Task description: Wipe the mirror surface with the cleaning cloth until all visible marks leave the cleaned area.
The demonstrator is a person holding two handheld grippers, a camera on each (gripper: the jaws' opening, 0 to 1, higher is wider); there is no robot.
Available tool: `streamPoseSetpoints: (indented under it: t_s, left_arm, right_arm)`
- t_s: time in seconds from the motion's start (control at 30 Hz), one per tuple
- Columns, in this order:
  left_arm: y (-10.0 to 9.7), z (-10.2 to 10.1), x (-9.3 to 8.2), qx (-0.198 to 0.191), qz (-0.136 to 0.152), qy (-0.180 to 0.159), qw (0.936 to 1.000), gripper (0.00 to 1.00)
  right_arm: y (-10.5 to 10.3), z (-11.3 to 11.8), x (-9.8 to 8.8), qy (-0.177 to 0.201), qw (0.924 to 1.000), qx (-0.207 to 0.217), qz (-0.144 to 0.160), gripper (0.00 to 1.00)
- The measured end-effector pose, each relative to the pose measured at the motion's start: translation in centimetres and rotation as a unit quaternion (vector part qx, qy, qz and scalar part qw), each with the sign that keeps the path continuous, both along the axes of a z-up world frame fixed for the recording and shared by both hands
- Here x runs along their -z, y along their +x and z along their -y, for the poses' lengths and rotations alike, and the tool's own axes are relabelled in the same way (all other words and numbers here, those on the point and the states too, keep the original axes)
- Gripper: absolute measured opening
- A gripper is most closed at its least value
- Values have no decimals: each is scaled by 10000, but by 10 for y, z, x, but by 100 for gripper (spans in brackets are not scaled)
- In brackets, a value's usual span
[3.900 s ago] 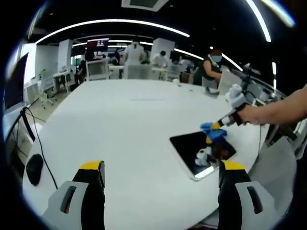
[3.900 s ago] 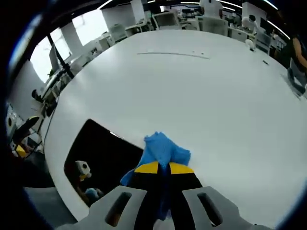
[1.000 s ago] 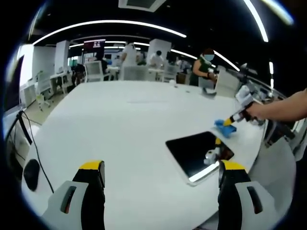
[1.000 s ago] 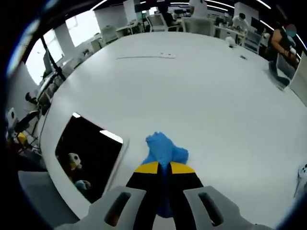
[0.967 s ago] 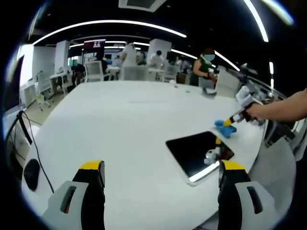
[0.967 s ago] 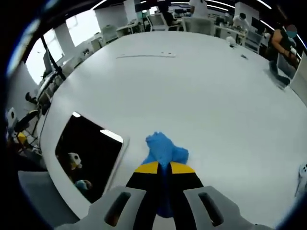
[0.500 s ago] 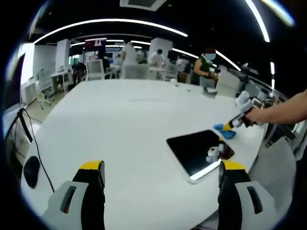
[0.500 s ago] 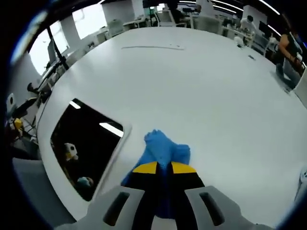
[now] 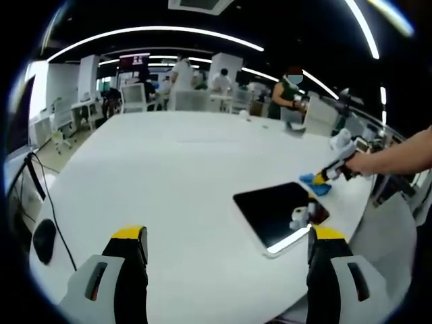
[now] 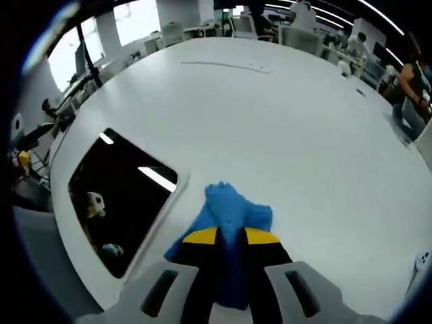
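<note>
A rectangular mirror [image 9: 277, 214] [image 10: 115, 196] with a white rim lies flat on the white table [image 9: 175, 182], dark with ceiling lights reflected in it. The blue cleaning cloth [image 10: 229, 212] [image 9: 316, 185] rests on the table just beside the mirror's far edge. My right gripper [image 10: 228, 236] is shut on the cloth; in the left gripper view it [image 9: 331, 173] shows at the right, held by a person's hand. My left gripper [image 9: 226, 236] stands open above the table's near edge, left of the mirror, with nothing between its jaws.
A black cable and a dark round object [image 9: 46, 237] lie at the table's left edge. Small items [image 9: 291, 129] sit at the table's far side. People, desks and chairs [image 9: 189, 84] fill the office beyond. The table edge [image 10: 61, 270] runs close by the mirror.
My right gripper with the cloth has slid off the mirror onto the table beside it, then edged back toward the mirror's rim. The left gripper has stayed put.
</note>
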State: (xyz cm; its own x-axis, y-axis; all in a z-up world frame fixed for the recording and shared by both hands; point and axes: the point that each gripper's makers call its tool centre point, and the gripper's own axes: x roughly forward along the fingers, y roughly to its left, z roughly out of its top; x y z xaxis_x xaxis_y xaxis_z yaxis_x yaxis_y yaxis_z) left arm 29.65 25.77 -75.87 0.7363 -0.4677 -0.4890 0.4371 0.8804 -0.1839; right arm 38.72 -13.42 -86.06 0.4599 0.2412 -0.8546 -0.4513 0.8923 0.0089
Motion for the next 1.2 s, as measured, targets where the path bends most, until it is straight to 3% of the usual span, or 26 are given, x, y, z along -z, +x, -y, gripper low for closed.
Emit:
streamPoseSetpoints:
  t_s: [0.23,0.33,0.67,0.7,0.77,0.93,1.2]
  left_arm:
    - [0,1,-1,7,15,-13,10000,99]
    - [0,0,-2,2,29,-11,10000,99]
    - [-1,-3,-5,-8,70,1,10000,99]
    - [0,-3,-6,-6,77,7,10000,99]
    - [1,-4,-9,-11,98,4,10000,99]
    - [4,-7,-13,-61,134,-71,9999,99]
    - [2,-1,-18,-21,191,-102,9998,99]
  right_arm:
    - [0,-11,1,-132,9993,-316,133,30]
    - [1,-11,3,-276,9986,-414,177,33]
    - [-2,-15,1,-102,9983,-536,204,43]
    - [0,-18,-1,120,9987,-445,197,51]
    - [4,-17,-7,314,9989,-241,253,62]
    - [16,-14,-48,570,9944,-258,848,68]
    - [7,2,-88,691,9881,-314,1334,83]
